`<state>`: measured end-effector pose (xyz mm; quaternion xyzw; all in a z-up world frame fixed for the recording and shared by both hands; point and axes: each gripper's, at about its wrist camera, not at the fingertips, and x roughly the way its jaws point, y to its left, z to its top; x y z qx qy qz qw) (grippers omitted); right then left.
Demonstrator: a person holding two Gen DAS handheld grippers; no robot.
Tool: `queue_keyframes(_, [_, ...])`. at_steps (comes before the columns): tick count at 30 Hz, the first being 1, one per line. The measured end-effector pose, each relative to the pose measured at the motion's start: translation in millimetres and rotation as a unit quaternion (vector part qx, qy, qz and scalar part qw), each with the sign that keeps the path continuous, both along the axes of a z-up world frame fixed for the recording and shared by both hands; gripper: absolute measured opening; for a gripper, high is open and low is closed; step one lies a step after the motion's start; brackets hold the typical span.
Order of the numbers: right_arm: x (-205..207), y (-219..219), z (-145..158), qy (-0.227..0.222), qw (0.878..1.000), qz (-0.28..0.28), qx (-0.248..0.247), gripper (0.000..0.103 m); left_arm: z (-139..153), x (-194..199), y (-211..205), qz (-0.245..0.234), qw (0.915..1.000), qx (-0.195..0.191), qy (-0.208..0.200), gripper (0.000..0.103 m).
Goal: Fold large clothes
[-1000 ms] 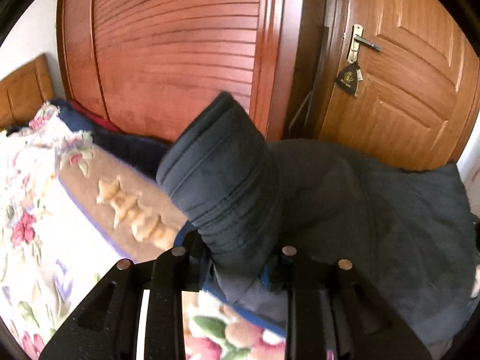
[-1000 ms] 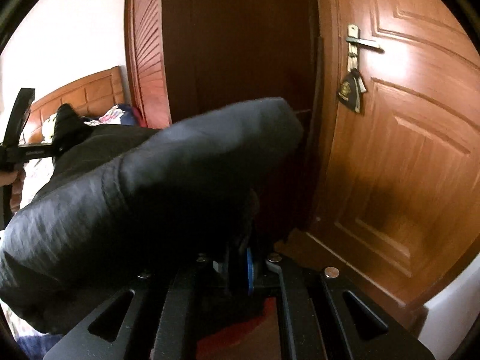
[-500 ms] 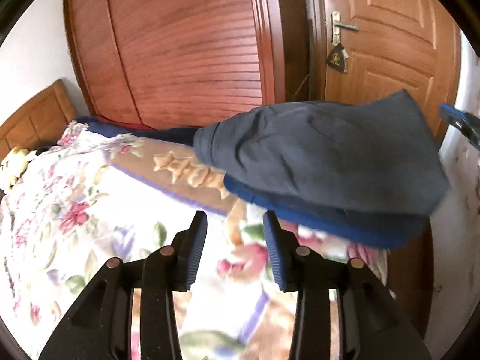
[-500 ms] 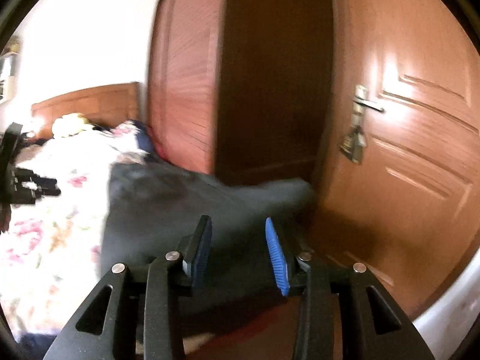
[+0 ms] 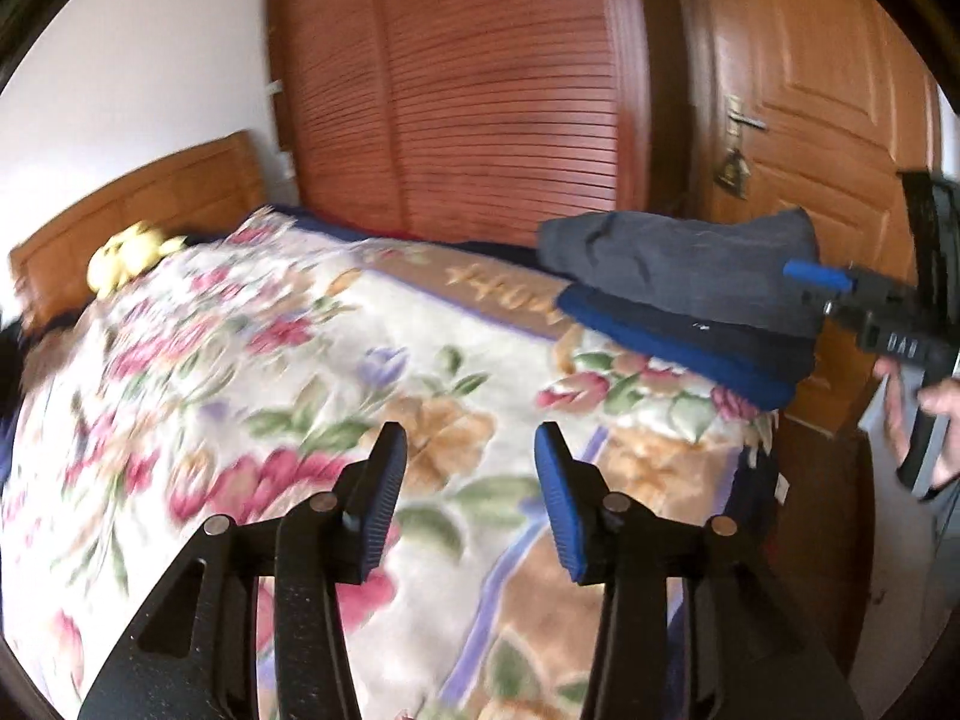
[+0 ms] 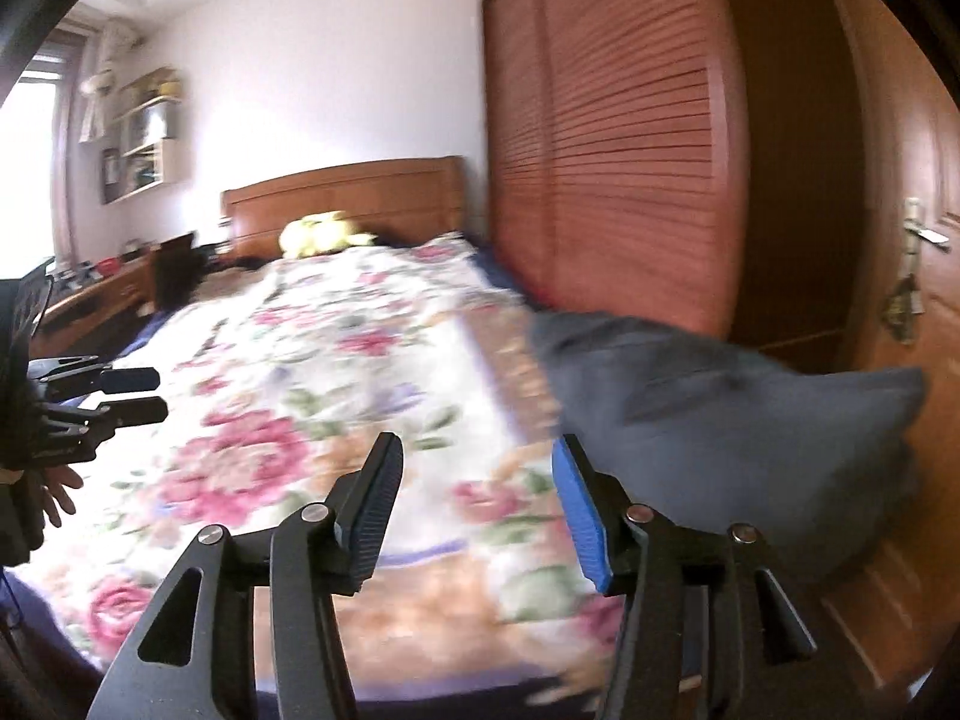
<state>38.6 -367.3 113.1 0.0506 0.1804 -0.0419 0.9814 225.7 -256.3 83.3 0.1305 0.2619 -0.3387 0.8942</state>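
A folded dark grey garment [image 5: 690, 267] lies on a folded blue one [image 5: 672, 336] at the far corner of the bed; it also shows in the right wrist view [image 6: 720, 414]. My left gripper [image 5: 468, 468] is open and empty above the floral blanket, well short of the pile. My right gripper [image 6: 477, 474] is open and empty, just left of the pile. The right gripper also shows in the left wrist view [image 5: 840, 294], beside the pile. The left gripper shows in the right wrist view [image 6: 129, 396] at the far left.
A floral blanket [image 5: 252, 372] covers the bed. A wooden headboard [image 6: 342, 198] and a yellow soft toy [image 6: 318, 234] are at the far end. A slatted wardrobe [image 5: 480, 90] and a wooden door [image 5: 810, 90] stand close behind the pile. A desk [image 6: 90, 294] lies left.
Both grippers let go of the dark garment, which now lies folded on the pile. Both have drawn back from it and opened wider, and the views swung toward the bed.
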Motion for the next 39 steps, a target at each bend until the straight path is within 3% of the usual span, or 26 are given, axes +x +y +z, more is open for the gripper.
queue_keyframes(8, [44.8, 58.4, -28.4, 0.029, 0.995, 0.100, 0.002, 0.057, -16.4, -31.5, 127.5, 0.115, 0.9931, -0.020, -0.008, 0.046])
queue_keyframes(17, [76.8, 106.1, -41.5, 0.042, 0.981, 0.186, 0.019, 0.066, -38.1, -57.3, 219.2, 0.239, 0.9710, -0.011, -0.006, 0.046])
queue_keyframes(27, [89.5, 115.7, -57.0, 0.036, 0.980, 0.193, 0.030, 0.068, -58.1, -99.3, 261.7, 0.328, 0.9446, -0.011, -0.008, 0.046])
queue_keyframes(31, [76.3, 111.5, -58.2, 0.013, 0.985, 0.171, 0.024, 0.068, -59.4, -126.0, 269.3, 0.372, 0.9278, -0.012, -0.032, 0.046])
queue_keyframes(39, [59.7, 96.3, -66.7, -0.007, 0.986, 0.166, 0.025, 0.068, -58.3, -162.0, 276.0, 0.382, 0.9222, -0.029, -0.052, 0.046])
